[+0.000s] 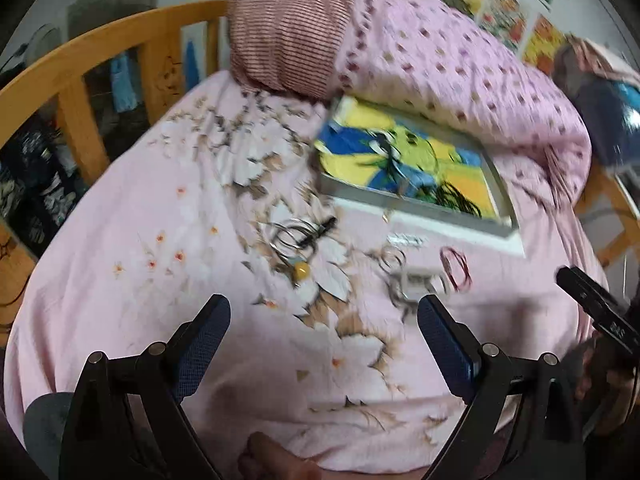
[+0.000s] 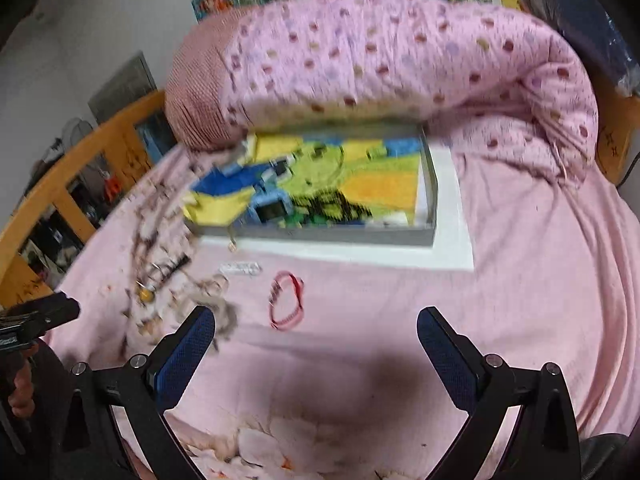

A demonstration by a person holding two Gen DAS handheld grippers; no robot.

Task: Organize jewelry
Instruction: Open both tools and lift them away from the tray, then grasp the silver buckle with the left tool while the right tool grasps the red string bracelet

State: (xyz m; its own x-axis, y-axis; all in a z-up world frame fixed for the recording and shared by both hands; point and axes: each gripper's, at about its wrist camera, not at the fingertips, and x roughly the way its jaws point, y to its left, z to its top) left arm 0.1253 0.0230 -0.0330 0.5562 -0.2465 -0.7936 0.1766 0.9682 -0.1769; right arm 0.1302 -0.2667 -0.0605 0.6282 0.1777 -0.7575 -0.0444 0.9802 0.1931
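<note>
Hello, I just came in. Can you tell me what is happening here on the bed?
A person holds a two-finger gripper in each hand above a pink bedsheet. The left gripper and the right gripper are both open and hold nothing. Jewelry lies loose on the sheet: a red bracelet, silver rings with a yellow bead, and other small pieces, too blurred to name. Behind them a shallow box with a colourful lining already has some items in it.

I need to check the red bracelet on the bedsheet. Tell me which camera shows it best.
The right wrist view: the red bracelet lies near centre, its whole loop visible. The left wrist view shows it smaller, blurrier, off right.
</note>
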